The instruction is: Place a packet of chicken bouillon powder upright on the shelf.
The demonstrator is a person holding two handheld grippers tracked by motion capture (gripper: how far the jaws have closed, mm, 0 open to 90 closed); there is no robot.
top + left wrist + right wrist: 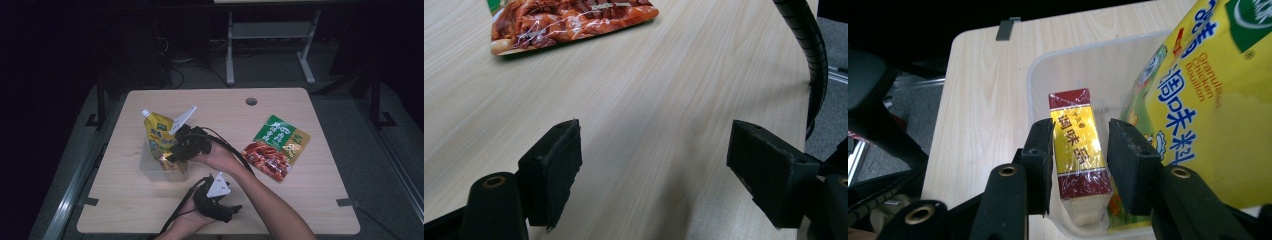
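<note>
Toward the left of the desk (310,200): setting a small red-and-yellow box (1078,145) down into the clear bin (150,167), just beside the tall yellow seasoning pouch (159,132) that leans there. Straddling the box with the right hand-held gripper (1080,130), released rather than clenched, one pad close against the wrapper and a sliver of gap at the other. Box standing on end near the bin's near wall, apparently on the bin floor.

Likely trouble from here: dragging the box back up or tipping it over if lifted away at a slant with that one pad rubbing the wrapper. Nudging the pouch on the way out and toppling it onto the box or over the rim. Snagging the trailing cable on the bin's edge.

Further right, near the front edge: left hand-held gripper (656,127) wide apart, grasping nothing, low over bare wood. At far right: red snack packet (276,147) lying flat, well apart from both.
</note>
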